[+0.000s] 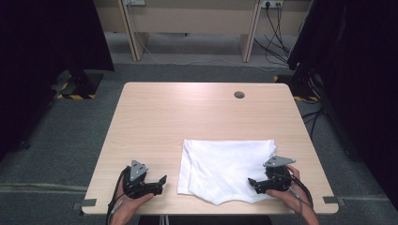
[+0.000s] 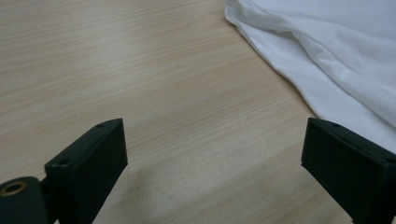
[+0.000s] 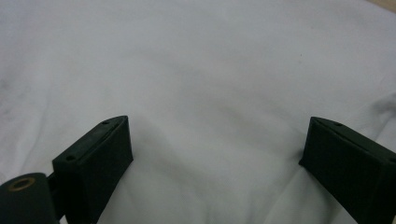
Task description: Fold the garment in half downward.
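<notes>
Lying partly folded near the table's (image 1: pixel 141 108) front right corner, the white garment (image 1: pixel 225 164) awaits further folding. Left gripper (image 1: pixel 157 183) rests beside it, jaws spread, empty; right gripper (image 1: pixel 256 183) hovers over its right edge, jaws spread, nothing grasped.

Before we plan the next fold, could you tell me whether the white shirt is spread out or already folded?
Folded, at least partly: the white shirt lies as a compact rectangle on the table, with no sleeves sticking out and layered edges along its left side.

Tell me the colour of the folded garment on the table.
Plain white garment, no pattern; it shows best in the high view.
</notes>
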Tool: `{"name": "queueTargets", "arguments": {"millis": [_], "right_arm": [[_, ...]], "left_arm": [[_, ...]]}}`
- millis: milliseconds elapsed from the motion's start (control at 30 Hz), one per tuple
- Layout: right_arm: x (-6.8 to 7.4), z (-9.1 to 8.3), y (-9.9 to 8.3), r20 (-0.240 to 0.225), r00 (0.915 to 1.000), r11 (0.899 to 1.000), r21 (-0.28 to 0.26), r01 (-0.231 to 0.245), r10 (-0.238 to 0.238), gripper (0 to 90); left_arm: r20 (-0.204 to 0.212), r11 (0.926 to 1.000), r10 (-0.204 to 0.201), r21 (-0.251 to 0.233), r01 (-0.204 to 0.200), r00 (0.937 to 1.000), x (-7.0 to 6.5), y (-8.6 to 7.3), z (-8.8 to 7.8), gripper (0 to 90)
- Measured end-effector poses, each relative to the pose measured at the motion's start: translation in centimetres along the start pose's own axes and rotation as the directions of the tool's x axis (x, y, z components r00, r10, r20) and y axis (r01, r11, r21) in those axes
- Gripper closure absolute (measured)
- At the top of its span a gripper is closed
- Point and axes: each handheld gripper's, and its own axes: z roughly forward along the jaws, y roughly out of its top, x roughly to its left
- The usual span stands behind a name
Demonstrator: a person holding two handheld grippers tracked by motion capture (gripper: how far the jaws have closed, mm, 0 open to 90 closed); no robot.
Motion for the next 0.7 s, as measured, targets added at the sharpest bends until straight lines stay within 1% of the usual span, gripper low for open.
{"name": "queueTargets", "arguments": {"millis": [67, 133, 267, 400, 500, 567, 700], "right_arm": [[0.0, 0.0, 0.0, 0.0, 1.0, 1.0, 0.0, 0.0, 0.0, 8.5], [0.0, 0.0, 0.0, 0.0, 1.0, 1.0, -0.001, -0.001, 0.001, 8.5], [0.0, 0.0, -0.1, 0.0, 1.0, 1.0, -0.004, 0.0, 0.0, 8.4], [0.0, 0.0, -0.1, 0.0, 1.0, 1.0, -0.005, -0.001, 0.001, 8.5], [0.0, 0.0, -0.1, 0.0, 1.0, 1.0, -0.005, -0.001, 0.001, 8.4], [0.0, 0.0, -0.1, 0.0, 1.0, 1.0, -0.004, -0.002, 0.002, 8.5], [0.0, -0.1, -0.1, -0.001, 1.0, 1.0, -0.003, -0.001, 0.001, 8.5]], "left_arm": [[-0.005, 1.0, 0.007, 0.003, -0.007, 1.0, 0.0, -0.1, -0.1, 6.2], [-0.005, 0.9999, 0.005, 0.01, -0.005, 1.0, -0.1, -0.2, 0.0, 6.2], [-0.018, 0.9992, 0.033, 0.024, -0.033, 0.9993, -0.3, -0.3, -0.2, 6.3], [-0.007, 0.9985, 0.034, 0.042, -0.034, 0.9994, -0.4, -0.7, -0.4, 6.3], [-0.009, 0.9985, 0.029, 0.047, -0.028, 0.9996, -0.3, -1.1, -0.5, 6.4], [-0.011, 0.9985, 0.017, 0.051, -0.017, 0.9998, -0.2, -1.4, -0.5, 6.4], [-0.015, 0.9986, 0.017, 0.05, -0.016, 0.9997, 0.0, -1.7, -0.6, 6.3]]}}
